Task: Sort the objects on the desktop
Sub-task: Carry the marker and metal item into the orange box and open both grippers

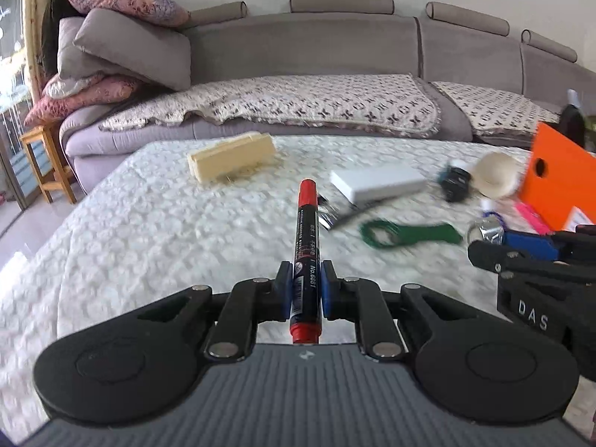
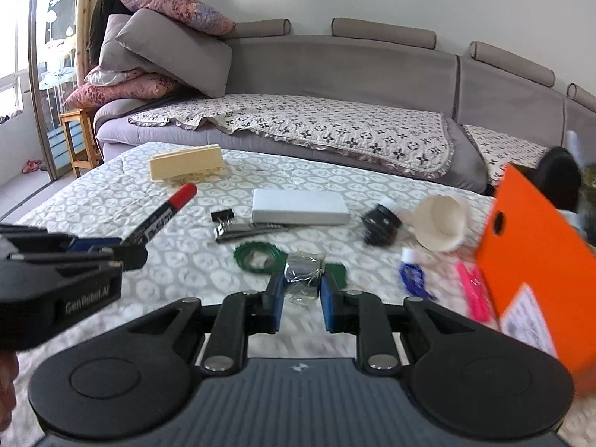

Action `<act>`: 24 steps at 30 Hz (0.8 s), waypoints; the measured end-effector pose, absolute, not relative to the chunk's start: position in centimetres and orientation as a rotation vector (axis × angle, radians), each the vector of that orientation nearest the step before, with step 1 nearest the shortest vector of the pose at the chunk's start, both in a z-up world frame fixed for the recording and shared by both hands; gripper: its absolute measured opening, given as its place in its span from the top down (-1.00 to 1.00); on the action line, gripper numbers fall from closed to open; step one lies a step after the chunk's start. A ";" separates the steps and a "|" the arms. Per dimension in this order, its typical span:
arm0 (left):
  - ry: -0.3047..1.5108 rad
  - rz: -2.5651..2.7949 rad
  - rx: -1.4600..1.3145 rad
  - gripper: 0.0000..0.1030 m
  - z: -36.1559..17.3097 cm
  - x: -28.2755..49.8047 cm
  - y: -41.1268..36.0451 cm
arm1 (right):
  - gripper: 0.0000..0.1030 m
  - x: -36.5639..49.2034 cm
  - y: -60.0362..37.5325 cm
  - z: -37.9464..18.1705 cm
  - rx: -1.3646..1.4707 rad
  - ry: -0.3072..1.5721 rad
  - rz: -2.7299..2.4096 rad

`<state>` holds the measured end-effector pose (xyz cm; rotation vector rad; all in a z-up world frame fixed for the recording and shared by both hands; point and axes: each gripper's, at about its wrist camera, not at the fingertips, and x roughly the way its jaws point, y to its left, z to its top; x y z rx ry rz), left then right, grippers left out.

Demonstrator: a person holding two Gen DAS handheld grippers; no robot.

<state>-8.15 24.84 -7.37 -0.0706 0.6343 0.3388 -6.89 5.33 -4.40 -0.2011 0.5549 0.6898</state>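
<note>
A red-capped black marker pen (image 1: 306, 257) is clamped in the left gripper (image 1: 305, 290); a small clear staple box (image 2: 302, 270) is pinched by the right gripper (image 2: 301, 294), above the green plastic bottle opener (image 2: 257, 257) and beside the upright orange card box (image 2: 536, 260).

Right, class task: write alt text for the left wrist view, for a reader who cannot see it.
The left hand-held gripper clamps a red marker pointing forward over a white quilted table. Beyond lie a cream block, white box and green opener, with a grey sofa behind.

Soft daylight, motion blur, fisheye warp
</note>
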 end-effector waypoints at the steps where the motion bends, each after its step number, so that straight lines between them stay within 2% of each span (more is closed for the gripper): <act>1: 0.638 0.335 -0.073 0.68 -7.4 -8.5 24.4 | 0.63 -7.3 4.8 -4.4 -0.202 0.557 0.687; 15: 0.655 0.236 -0.032 0.68 -6.4 -10.0 17.9 | 0.63 -11.3 -3.1 -3.8 -0.138 0.553 0.593; 24: 0.618 0.159 -0.005 0.68 -4.2 -9.9 12.1 | 0.63 -10.3 -9.3 -2.4 -0.050 0.504 0.499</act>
